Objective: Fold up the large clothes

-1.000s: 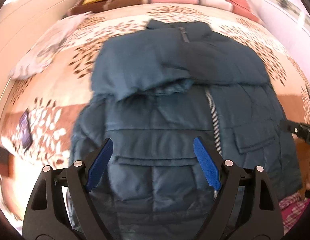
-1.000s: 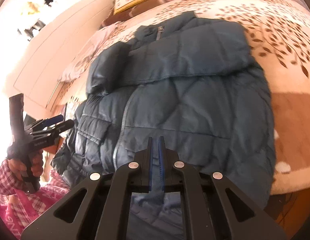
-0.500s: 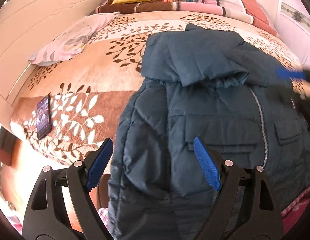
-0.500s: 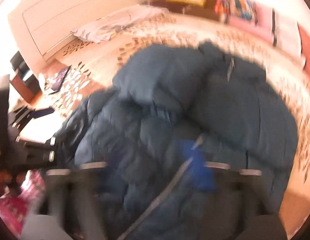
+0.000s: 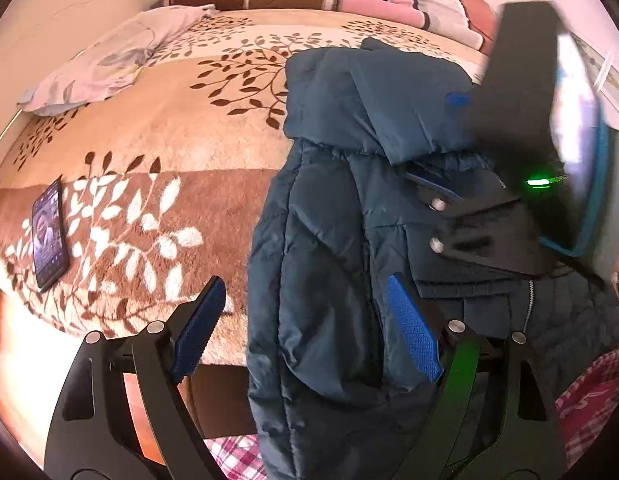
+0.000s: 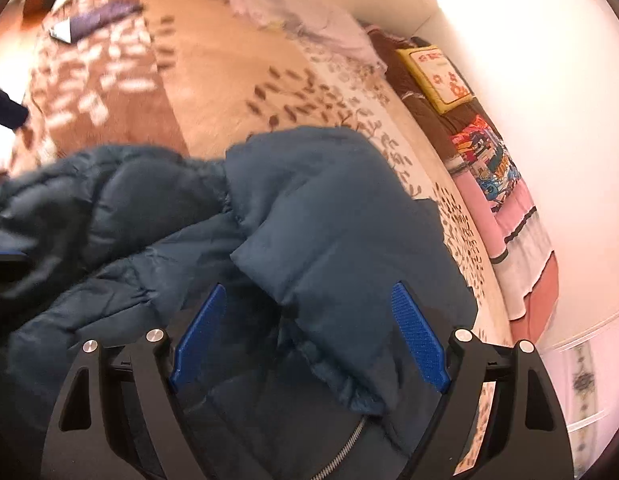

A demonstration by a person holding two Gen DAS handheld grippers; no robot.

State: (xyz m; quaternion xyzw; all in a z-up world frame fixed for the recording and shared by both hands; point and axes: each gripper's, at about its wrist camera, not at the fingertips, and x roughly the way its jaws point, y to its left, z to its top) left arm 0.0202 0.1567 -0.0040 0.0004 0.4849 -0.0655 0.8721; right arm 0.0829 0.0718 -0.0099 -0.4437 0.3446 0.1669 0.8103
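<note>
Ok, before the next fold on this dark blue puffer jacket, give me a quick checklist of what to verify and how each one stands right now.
1. Left gripper jaws open, nothing pinched: ok.
2. Right gripper jaws open over the folded sleeve, having just been closing slightly; pads not pressing fabric: ok.
3. Dark blue quilted puffer jacket fully on the leaf-patterned bed cover: not ok, its lower part hangs over the bed edge.
4. Black smartphone clear of the jacket: ok, it lies apart near the bed's edge.
5. Sleeve lying flat across the chest: cannot tell, it looks bunched.
6. Zipper closed: cannot tell.
</note>
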